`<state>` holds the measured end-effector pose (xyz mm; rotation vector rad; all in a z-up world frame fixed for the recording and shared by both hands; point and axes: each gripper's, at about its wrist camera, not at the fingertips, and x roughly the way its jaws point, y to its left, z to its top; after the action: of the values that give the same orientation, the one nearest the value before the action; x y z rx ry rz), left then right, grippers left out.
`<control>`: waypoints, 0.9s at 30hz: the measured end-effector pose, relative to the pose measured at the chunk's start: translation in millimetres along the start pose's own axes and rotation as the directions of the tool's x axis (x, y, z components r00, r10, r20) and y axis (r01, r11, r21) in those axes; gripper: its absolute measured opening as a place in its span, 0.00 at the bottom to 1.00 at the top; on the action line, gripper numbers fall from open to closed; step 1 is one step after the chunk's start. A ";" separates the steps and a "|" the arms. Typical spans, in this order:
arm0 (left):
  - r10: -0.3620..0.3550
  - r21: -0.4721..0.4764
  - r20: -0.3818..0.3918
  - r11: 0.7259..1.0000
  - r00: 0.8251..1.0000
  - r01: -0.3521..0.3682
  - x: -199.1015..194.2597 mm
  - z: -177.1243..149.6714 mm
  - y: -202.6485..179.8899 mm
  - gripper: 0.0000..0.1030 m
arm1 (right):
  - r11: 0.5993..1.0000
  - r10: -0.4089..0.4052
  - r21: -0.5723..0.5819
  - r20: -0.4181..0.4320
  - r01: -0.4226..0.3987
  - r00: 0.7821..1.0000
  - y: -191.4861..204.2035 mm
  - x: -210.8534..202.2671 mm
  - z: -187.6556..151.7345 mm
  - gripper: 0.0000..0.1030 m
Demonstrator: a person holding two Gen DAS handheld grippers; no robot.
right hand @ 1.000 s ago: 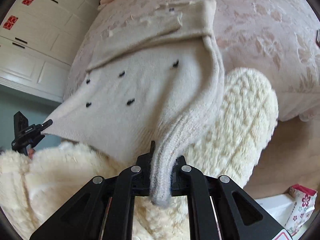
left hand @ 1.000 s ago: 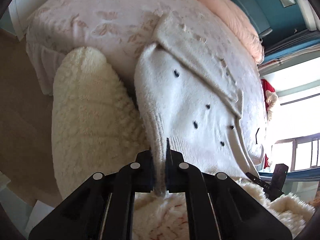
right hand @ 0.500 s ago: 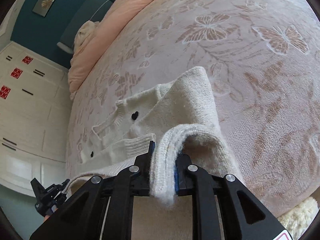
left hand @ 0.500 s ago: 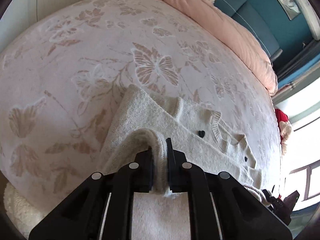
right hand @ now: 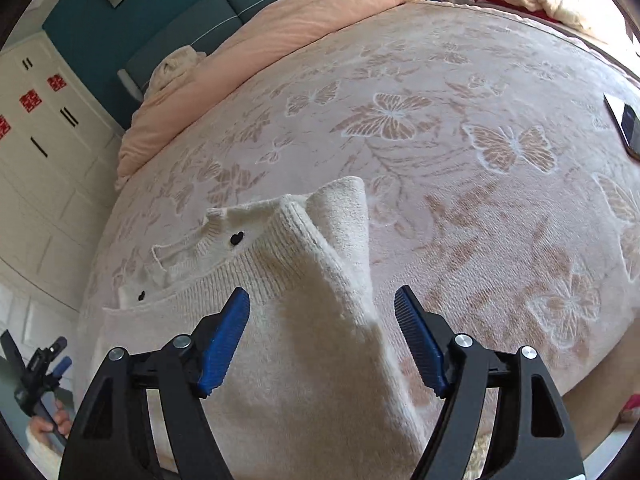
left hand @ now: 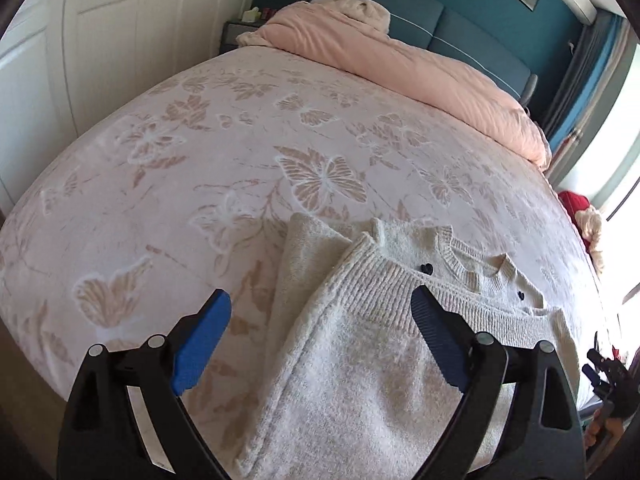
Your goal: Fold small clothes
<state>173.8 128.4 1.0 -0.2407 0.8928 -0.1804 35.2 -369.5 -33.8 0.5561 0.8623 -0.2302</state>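
Both hand-held grippers, left & right, opening, pads off folded sweater on bed.

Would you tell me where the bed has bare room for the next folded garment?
The blanket is bare between the sweater and the pink duvet, and toward the wardrobe side. In the right view, the stretch between sweater and phone is free too. The near edge is crowded.

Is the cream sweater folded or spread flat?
Folded: the sweater has its ribbed hem lying just below the neckline.
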 end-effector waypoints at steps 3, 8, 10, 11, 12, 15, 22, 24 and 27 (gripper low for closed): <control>-0.020 0.038 -0.074 0.999 0.997 0.023 38.3 7.7 -16.3 0.86 | 0.999 -0.024 -0.048 -0.031 0.023 0.999 11.7 24.0 9.0 0.72; -0.045 -0.033 -0.218 0.999 0.975 0.038 90.3 12.0 -18.0 0.33 | 0.991 -0.081 -0.111 -0.117 0.068 0.990 23.6 45.6 6.9 0.09; -0.039 -0.041 -0.235 0.999 0.971 0.030 90.6 11.2 -17.1 0.08 | 0.995 -0.023 -0.097 -0.069 0.017 0.997 27.9 25.5 4.6 0.07; -0.055 -0.057 -0.208 0.997 0.977 0.044 81.1 11.6 -16.2 0.08 | 0.995 0.001 -0.095 -0.031 -0.004 1.000 32.7 9.8 4.1 0.07; -0.080 -0.066 -0.178 0.995 0.981 0.070 67.6 14.2 -15.9 0.08 | 0.996 0.030 -0.089 0.010 -0.029 0.999 36.0 -9.3 6.5 0.07; -0.137 -0.080 -0.081 0.988 0.987 0.131 12.2 31.5 -14.6 0.07 | 0.991 0.129 -0.065 0.139 -0.121 0.982 44.0 -69.3 26.6 0.06; -0.157 -0.074 0.088 0.984 0.984 0.164 -41.4 110.5 -20.9 0.08 | 0.993 0.115 -0.044 0.274 -0.107 0.955 39.0 -71.6 100.0 0.06; -0.113 -0.057 0.060 0.992 0.992 0.116 -11.3 122.3 -28.6 0.08 | 0.999 0.036 -0.016 0.170 -0.034 0.985 27.5 -11.3 102.6 0.06; 0.021 0.009 -0.050 1.000 0.999 -0.021 62.1 107.3 -37.5 0.08 | 0.996 -0.019 0.085 -0.013 0.020 1.000 -2.8 72.1 83.9 0.06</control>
<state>294.4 90.8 29.9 -0.2193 0.9441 -0.1715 134.8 -415.9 -46.7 0.6292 0.8732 -0.2827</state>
